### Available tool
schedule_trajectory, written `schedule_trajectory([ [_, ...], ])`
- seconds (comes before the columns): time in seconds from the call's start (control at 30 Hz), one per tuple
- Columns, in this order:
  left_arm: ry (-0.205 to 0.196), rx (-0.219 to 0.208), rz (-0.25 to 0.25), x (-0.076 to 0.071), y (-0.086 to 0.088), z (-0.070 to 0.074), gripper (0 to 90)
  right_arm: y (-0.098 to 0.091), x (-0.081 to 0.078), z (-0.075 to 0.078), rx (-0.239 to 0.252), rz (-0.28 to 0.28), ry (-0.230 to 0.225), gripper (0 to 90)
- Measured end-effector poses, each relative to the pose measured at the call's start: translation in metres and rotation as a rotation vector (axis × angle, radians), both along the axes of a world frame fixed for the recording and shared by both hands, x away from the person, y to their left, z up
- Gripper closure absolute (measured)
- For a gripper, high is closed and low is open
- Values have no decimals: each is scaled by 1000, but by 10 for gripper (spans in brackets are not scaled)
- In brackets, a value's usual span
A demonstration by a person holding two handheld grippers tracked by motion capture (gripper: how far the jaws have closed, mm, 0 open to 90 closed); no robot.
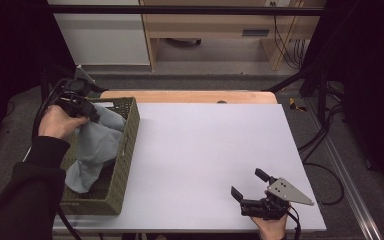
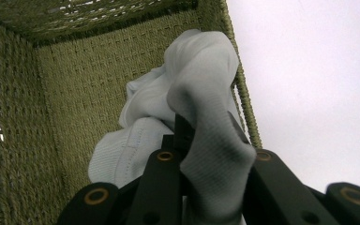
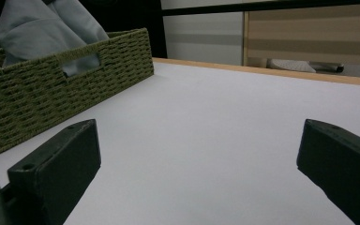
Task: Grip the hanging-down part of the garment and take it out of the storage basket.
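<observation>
High view: left gripper [image 1: 91, 113] clamped on pale grey-blue cloth [image 1: 96, 145] over olive woven basket [image 1: 127, 150]; right gripper [image 1: 252, 186] wide open, empty; next, probably lifting clear.

The high view looks forward and down from above the near edge, taking in the whole white surface [image 1: 205, 150], the woven basket [image 1: 127, 145] at its left and the floor beyond. The left gripper view sits very close, facing down into the basket [image 2: 75, 93] along its own claw [image 2: 206, 164], pale cloth [image 2: 201, 89] just ahead. The right gripper view rides low over the surface [image 3: 215, 131] from the near right, facing far and left between its spread jaws; it shares the basket [image 3: 51, 89] and cloth [image 3: 51, 28] with both others.
</observation>
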State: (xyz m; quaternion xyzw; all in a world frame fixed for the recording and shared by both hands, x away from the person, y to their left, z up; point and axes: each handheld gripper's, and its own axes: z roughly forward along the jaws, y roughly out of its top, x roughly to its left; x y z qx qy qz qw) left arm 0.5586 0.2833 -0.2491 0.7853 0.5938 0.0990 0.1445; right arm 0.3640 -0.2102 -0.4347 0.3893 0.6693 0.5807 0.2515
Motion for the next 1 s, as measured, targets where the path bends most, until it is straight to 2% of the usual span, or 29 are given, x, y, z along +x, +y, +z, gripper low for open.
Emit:
schedule_trajectory([
  [0.43, -17, -2, -11, -4, 0, 12, 806, -1, 1, 0, 11, 1, 4, 3],
  [1.0, -118, 19, -2, -21, 8, 71, 807, -1, 1, 1, 12, 13, 9, 3],
])
